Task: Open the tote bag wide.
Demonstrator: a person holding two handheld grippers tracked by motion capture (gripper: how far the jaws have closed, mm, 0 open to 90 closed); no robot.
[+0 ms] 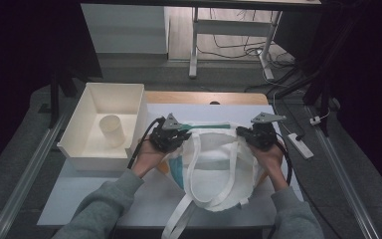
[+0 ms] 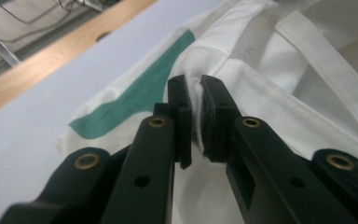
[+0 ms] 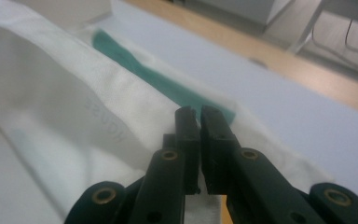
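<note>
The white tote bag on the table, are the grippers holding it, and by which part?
Yes. The left gripper pinches the white tote bag at the left of its far rim. The right gripper is closed at the rim's right end, apparently gripping it too.

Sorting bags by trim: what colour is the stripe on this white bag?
Teal green stripe, clearest in the left gripper view.

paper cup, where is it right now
In the high view the paper cup stands inside the white bin at the table's left side, just left of the left gripper and the tote bag.
</note>
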